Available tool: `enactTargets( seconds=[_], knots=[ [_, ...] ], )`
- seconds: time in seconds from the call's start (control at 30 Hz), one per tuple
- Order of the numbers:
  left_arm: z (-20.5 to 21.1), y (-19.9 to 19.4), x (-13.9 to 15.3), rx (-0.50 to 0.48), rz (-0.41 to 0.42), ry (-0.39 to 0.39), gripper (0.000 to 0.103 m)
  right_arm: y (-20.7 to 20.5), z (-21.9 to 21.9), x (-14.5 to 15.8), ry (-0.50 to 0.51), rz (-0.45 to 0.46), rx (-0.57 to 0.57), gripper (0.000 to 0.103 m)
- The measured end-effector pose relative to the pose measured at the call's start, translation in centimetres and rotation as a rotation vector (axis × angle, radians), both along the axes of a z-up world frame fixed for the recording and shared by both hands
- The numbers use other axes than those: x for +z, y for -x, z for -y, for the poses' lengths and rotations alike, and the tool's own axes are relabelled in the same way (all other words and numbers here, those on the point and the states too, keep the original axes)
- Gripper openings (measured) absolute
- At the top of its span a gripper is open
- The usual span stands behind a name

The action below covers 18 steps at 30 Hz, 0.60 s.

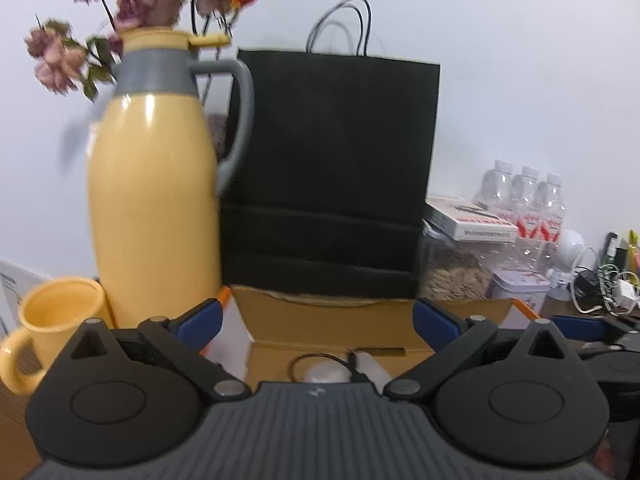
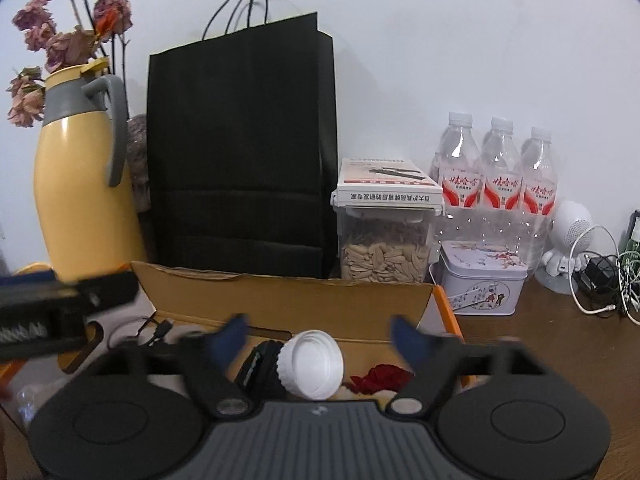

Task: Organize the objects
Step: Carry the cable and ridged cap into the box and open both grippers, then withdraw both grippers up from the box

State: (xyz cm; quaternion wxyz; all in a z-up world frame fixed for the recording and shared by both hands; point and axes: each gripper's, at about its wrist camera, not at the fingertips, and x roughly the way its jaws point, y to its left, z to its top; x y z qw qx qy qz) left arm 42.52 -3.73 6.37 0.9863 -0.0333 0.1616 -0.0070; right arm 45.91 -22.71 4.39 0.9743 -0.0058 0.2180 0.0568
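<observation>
Cardboard box (image 2: 288, 300) sits just ahead with a white-capped jar (image 2: 312, 364) inside, so with both the left gripper (image 1: 316, 316) and right gripper (image 2: 318, 336) spread wide and empty (nothing between either pair), choose one item and approach squarely.

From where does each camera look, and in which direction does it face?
Left wrist: sits on the left gripper, facing the yellow jug and black bag; its open fingers show.
Right wrist: sits on the right gripper, facing the cardboard box and water bottles; its open fingers show.
Shared: jug, bag, box, bottles.
</observation>
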Motion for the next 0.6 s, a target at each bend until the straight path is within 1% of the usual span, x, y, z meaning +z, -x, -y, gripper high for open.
enactTargets(
  seconds=[0.03,0.07,0.2,0.37,0.47,0.6],
  knots=[
    [-0.1,0.1,0.1,0.007,-0.002,-0.004,0.103,0.3,-0.1,0.1,0.007,0.01,-0.005,0.1],
    [-0.3,0.2,0.1,0.013,-0.005,-0.001,0.103,0.4,-0.2,0.2,0.009,0.016,-0.006,0.103],
    [-0.5,0.5,0.3,0.022,-0.006,-0.01,0.103,1.0,-0.4,0.7,0.005,0.026,0.009,0.103],
    [-1.0,1.1,1.1,0.024,-0.005,0.001,0.103,2.1,-0.6,1.6,0.01,0.043,0.01,0.103],
    [-1.3,2.1,1.8,0.031,-0.004,0.002,0.103,3.6,-0.7,2.5,0.017,0.071,0.011,0.103],
    [-1.7,4.4,2.9,0.034,-0.015,-0.016,0.103,6.5,-0.9,3.8,0.019,0.112,0.024,0.103]
  ],
)
